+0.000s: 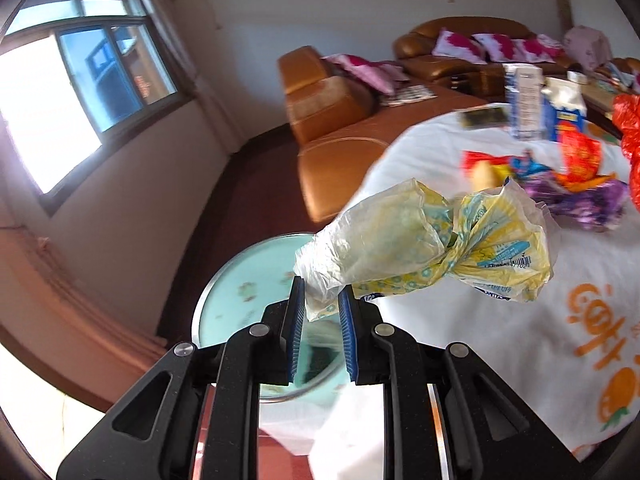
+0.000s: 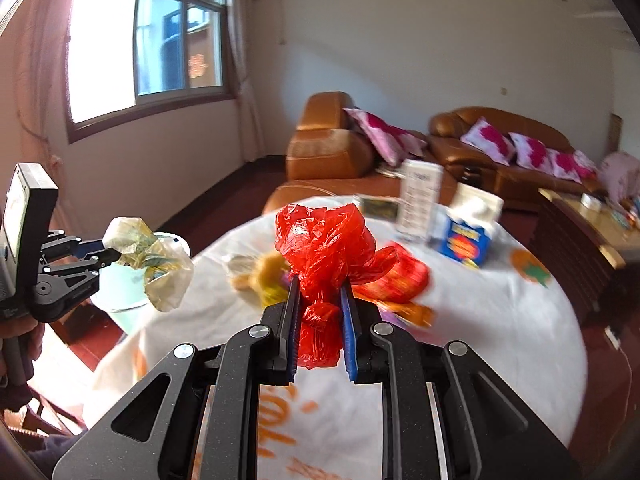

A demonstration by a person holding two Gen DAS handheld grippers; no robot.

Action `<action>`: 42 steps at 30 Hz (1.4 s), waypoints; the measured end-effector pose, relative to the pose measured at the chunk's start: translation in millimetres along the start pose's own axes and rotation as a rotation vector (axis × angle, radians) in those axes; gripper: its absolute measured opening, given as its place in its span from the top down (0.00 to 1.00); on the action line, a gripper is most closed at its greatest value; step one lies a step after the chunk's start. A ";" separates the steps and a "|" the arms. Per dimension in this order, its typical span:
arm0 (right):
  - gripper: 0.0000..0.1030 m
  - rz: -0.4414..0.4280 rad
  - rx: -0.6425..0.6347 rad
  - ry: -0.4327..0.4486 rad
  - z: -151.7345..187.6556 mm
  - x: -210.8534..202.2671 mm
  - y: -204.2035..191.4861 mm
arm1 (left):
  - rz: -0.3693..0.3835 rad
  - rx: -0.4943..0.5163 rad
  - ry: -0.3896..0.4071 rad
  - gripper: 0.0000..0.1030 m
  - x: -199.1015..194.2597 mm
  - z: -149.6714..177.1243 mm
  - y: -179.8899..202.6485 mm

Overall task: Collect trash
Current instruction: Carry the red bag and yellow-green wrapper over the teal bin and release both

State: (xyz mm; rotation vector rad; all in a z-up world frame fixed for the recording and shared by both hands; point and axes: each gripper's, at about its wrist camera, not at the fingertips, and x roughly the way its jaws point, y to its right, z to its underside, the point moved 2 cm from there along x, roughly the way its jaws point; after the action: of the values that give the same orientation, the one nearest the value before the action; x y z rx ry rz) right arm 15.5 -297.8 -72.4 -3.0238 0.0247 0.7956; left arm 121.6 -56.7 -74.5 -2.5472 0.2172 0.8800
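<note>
My left gripper (image 1: 322,300) is shut on a crumpled yellow-white plastic wrapper (image 1: 432,240) and holds it in the air over the table's left edge, above a light green bin (image 1: 248,280). The right wrist view shows the same left gripper (image 2: 108,256) with the wrapper (image 2: 156,264) and the bin (image 2: 120,288). My right gripper (image 2: 320,292) is shut on a crumpled red plastic bag (image 2: 328,248), lifted above the white tablecloth (image 2: 480,320). The red bag's edge shows in the left wrist view (image 1: 628,132).
On the cloth (image 1: 480,340) lie colourful wrappers (image 1: 560,184), a blue-yellow carton (image 2: 468,236), a tall white box (image 2: 416,200) and a dark packet (image 2: 376,206). Brown leather sofas (image 2: 332,152) with pink cushions stand behind. A wooden side table (image 2: 592,220) is at the right.
</note>
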 end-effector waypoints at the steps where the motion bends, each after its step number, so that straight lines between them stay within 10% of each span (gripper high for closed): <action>1: 0.82 -0.009 -0.013 0.001 -3.8 4.7 -6.8 | -0.017 -0.004 -0.003 0.83 1.3 1.6 -5.1; 19: 0.82 -0.153 -0.150 -0.056 -39.2 97.1 -101.3 | -0.292 -0.071 -0.107 0.83 43.0 32.4 -96.2; 42: 0.82 -0.234 -0.309 -0.093 -53.2 160.3 -175.7 | -0.420 -0.084 -0.165 0.82 61.2 47.3 -131.5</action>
State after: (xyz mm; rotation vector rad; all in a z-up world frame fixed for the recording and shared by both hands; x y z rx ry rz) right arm 184.6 -125.0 -103.2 -3.1759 -0.4875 0.9973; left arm 180.8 81.7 -99.7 -2.4417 -0.3977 0.9347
